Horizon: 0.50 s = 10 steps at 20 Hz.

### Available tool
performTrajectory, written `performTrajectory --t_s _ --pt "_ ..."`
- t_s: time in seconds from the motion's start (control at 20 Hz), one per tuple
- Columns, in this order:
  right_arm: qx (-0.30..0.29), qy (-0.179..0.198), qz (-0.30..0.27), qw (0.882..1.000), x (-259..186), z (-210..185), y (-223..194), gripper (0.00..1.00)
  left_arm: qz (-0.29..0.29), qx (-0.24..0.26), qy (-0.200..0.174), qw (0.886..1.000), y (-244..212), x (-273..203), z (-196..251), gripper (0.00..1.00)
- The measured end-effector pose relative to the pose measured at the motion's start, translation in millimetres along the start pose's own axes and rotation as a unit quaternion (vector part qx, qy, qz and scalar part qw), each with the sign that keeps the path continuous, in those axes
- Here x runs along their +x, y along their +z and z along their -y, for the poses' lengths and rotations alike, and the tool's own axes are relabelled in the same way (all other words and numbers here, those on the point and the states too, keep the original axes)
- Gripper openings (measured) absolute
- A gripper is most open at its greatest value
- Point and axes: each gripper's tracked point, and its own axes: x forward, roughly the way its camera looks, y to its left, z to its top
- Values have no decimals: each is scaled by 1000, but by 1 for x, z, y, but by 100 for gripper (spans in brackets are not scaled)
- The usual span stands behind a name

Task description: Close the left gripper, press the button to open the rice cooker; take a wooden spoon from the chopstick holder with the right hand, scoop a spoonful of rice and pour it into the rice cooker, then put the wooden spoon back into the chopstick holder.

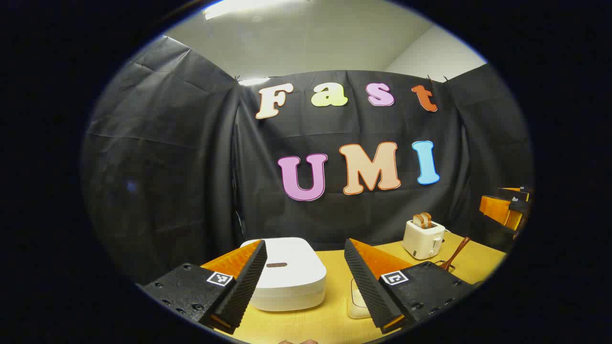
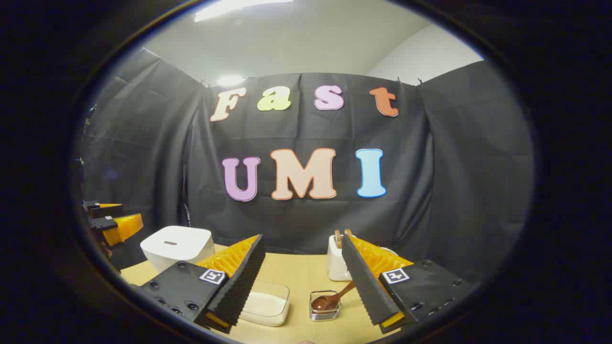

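Both cameras sit low above the surface (image 1: 330, 315) and face the booth's back wall. The left gripper view looks from the left side, close over the closed cooker (image 1: 287, 274), with the toaster (image 1: 423, 239) farther off to its right. The right gripper view looks from the right side, with the spoon (image 2: 330, 300) and rice tub (image 2: 267, 302) near and the cooker (image 2: 178, 246) away to its left. Both views share the cooker, toaster (image 2: 336, 263), spoon (image 1: 456, 255) and wall.

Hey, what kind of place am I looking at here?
Probably a mock kitchen counter in a cloth-walled booth: a rice cooker, a toaster and a wooden spoon sit on a wooden table.
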Motion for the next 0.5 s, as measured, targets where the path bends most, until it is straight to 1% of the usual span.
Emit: performTrajectory --t_s 0.5 --pt "-5 -2 -1 1000 3 -1 -1 100 8 -1 7 1000 3 1 -4 96"
